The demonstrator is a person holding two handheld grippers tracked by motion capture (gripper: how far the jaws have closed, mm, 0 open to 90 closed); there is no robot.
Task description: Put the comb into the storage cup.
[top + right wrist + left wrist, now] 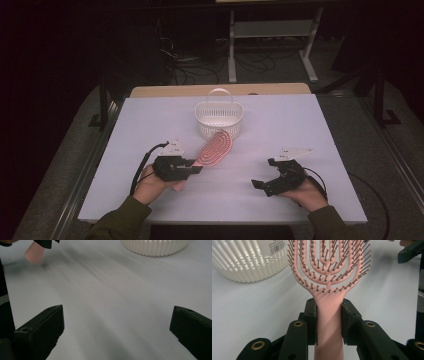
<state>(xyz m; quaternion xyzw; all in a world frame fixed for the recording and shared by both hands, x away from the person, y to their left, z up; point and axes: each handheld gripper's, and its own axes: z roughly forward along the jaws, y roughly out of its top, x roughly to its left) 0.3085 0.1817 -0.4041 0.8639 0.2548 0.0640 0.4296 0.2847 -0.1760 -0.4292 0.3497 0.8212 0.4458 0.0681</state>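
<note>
the left tongs (196,167) are clenched on the handle of a pink hairbrush (215,146), and in the left gripper view both pads press the handle's sides just below the bristled head (329,265). the brush is held low over the desk (150,125), its head pointing up and away toward a white basket (219,119); from the high view the tip of the head lies right at the basket's near wall, though whether it touches cannot be told. in the left gripper view the basket's ribbed wall (249,265) sits to the upper left of the bristles, with a strip of bare desk between. the basket stands near the far middle of the desk, its handle upright, with a narrow band of surface behind it before the far edge. the right tongs (259,185) are released, their jaws standing wide apart with nothing between them, resting low near the front right of the desk; in the right gripper view only bare surface lies ahead of them up to the basket (155,246). the two tongs are well apart, with an open stretch of desk between. wide bare room runs along the left and right sides out to the desk's edges, and both hands sit close to the near edge.
</note>
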